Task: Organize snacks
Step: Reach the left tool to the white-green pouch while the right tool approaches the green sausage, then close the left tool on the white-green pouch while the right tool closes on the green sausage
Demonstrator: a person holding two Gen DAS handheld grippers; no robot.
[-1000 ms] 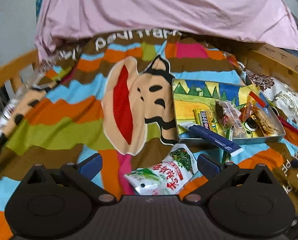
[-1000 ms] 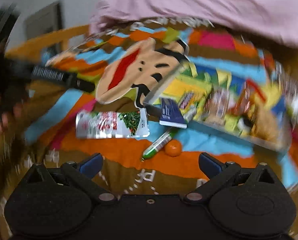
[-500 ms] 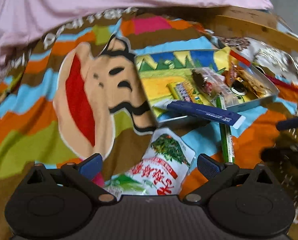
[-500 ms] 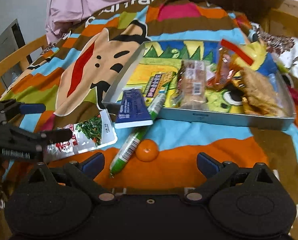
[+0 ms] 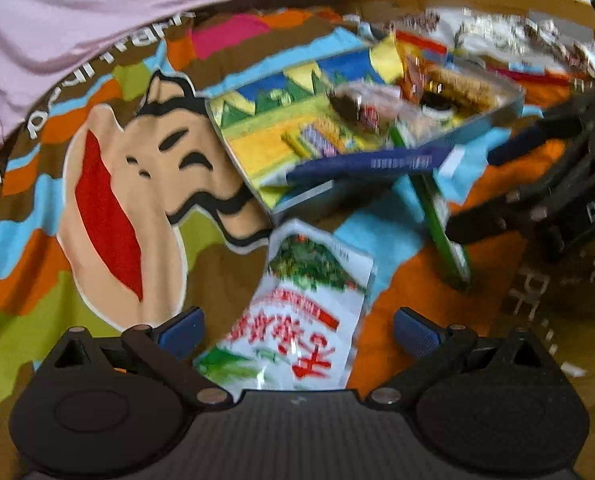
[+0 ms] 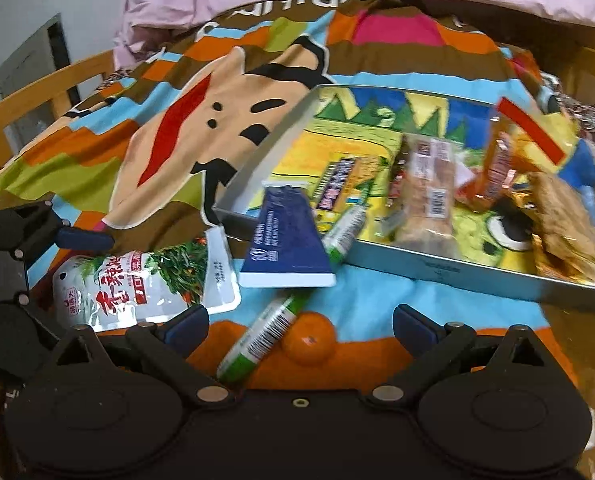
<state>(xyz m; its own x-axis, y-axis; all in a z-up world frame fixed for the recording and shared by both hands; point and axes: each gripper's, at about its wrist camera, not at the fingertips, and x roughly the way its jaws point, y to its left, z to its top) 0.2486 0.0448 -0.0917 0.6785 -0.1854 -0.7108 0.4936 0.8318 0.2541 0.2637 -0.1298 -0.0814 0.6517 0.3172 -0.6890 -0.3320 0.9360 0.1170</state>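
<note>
Both tongs are released, with their blue pads wide apart and nothing between them. In the left wrist view, the left tongs (image 5: 295, 326) hover low over a white snack pouch (image 5: 301, 320) with red characters and a green vegetable picture; the pouch lies on the striped cartoon blanket (image 5: 109, 208) at the lower middle of the frame, and its near end lies between the pads without touching them. In the right wrist view, the right tongs (image 6: 300, 322) are above a small orange (image 6: 309, 338) and a green-and-white tube (image 6: 265, 334), which lie touching at the lower middle of the frame. Above them a dark blue packet (image 6: 285, 246) leans over the front left corner of the metal tray (image 6: 437, 268). The tray fills the right half of this view and holds several wrapped snacks, among them a clear-wrapped pastry (image 6: 427, 196). The same white pouch is at the lower left, just beside the left tongs.
</note>
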